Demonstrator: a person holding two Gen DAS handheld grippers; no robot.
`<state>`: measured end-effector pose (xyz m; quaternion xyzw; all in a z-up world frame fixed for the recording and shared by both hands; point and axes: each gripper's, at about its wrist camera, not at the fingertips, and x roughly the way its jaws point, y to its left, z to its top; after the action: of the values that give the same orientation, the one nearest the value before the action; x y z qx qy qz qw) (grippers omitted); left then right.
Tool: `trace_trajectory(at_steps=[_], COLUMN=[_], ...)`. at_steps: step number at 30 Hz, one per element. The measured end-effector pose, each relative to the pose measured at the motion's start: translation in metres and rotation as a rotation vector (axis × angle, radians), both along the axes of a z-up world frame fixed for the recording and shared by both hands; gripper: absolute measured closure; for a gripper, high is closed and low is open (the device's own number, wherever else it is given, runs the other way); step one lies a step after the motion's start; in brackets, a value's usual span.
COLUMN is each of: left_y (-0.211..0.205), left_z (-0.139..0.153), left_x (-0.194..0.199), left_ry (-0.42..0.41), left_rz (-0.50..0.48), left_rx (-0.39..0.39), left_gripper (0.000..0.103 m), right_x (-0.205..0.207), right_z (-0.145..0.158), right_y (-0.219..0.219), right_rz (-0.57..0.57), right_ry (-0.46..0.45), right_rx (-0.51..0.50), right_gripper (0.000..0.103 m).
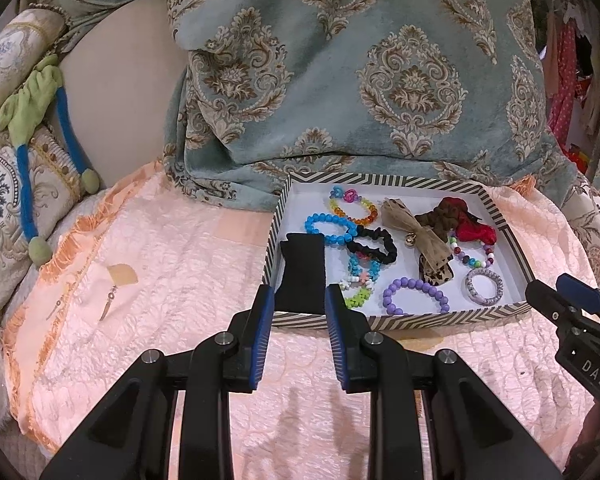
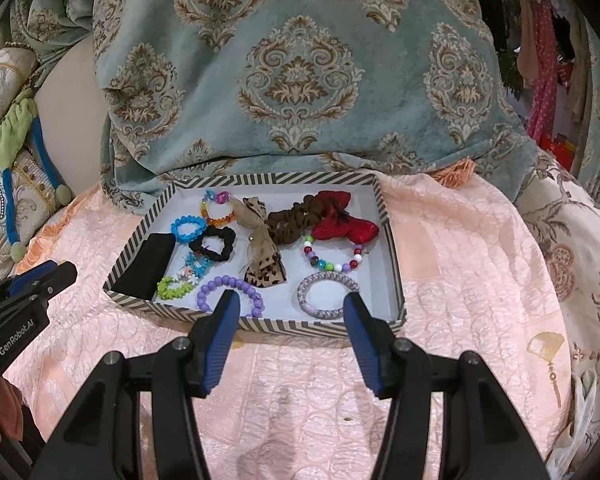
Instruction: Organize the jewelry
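Hovering at the striped tray's (image 2: 396, 276) six o'clock edge, left tongs (image 1: 300, 300) stand narrowly parted, right tongs (image 2: 292, 304) half-spread, both holding nothing.

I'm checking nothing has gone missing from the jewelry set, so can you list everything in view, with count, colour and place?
tray: one, striped rim, white floor, on the pink bedspread
bead bracelets: several; purple, blue, orange, green, mixed colours; in tray
woven ring: one, lilac-grey, tray's near right corner
scrunchies: black and brown, tray middle
bows: red at back right, tan leopard-print at centre
black cloth: one, tray's left end
patterned cushion: teal, behind tray
left gripper: black with blue pads, narrow gap, holds nothing
right gripper: same colours, open, before the tray
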<state>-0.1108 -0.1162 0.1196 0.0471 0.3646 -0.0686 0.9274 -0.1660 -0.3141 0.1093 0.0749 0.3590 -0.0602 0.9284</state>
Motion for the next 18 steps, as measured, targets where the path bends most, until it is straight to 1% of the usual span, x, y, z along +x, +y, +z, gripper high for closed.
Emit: trace_trajectory(at_steps=[18], left_y=[0.0017], left_z=[-0.0033], left_x=[0.0058], left_ry=[0.003], left_rz=[-0.004], left_rx=[-0.003], left_gripper=[0.093], right_x=[0.0061], right_z=[-0.0050], right_y=[-0.0020], right_rz=[0.003], right_ry=[0.014], right_rx=[0.008], right_gripper=[0.047])
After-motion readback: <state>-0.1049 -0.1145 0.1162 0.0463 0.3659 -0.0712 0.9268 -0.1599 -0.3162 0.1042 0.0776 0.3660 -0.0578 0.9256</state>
